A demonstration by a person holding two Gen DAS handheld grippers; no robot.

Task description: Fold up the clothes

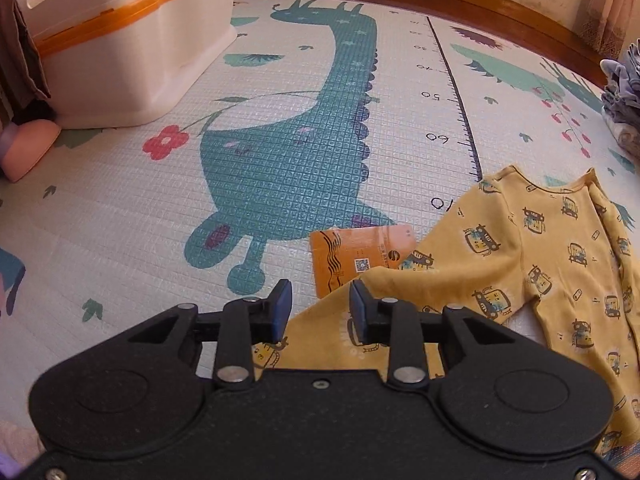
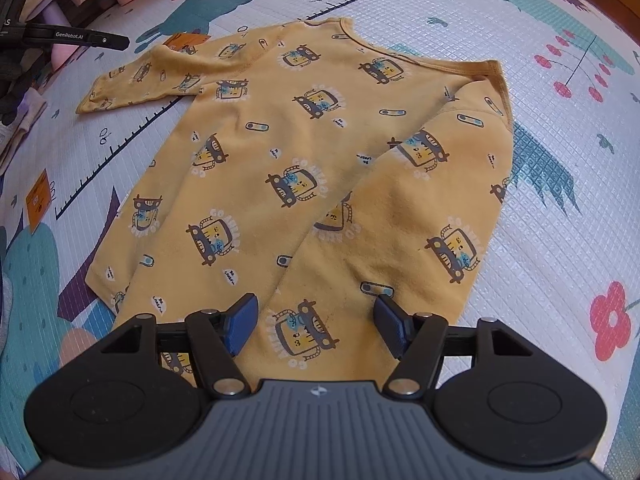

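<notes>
A yellow long-sleeved shirt (image 2: 288, 152) printed with cartoon cars lies flat on the play mat (image 2: 560, 208). Its right sleeve is folded across the body and its left sleeve (image 2: 136, 76) stretches outward. My right gripper (image 2: 316, 320) hovers open over the end of the folded sleeve, nothing between its blue pads. My left gripper (image 1: 320, 306) is open just above the cuff end of the outstretched sleeve (image 1: 320, 320), with the shirt's body (image 1: 540, 264) to its right. The left gripper's black body (image 2: 72, 36) shows at the top left of the right wrist view.
An orange card (image 1: 356, 256) lies on the mat, partly under the sleeve. A white and orange plastic box (image 1: 132, 48) stands at the far left. A pile of bluish clothes (image 1: 622, 92) sits at the right edge. A second orange card (image 2: 40, 196) lies left of the shirt.
</notes>
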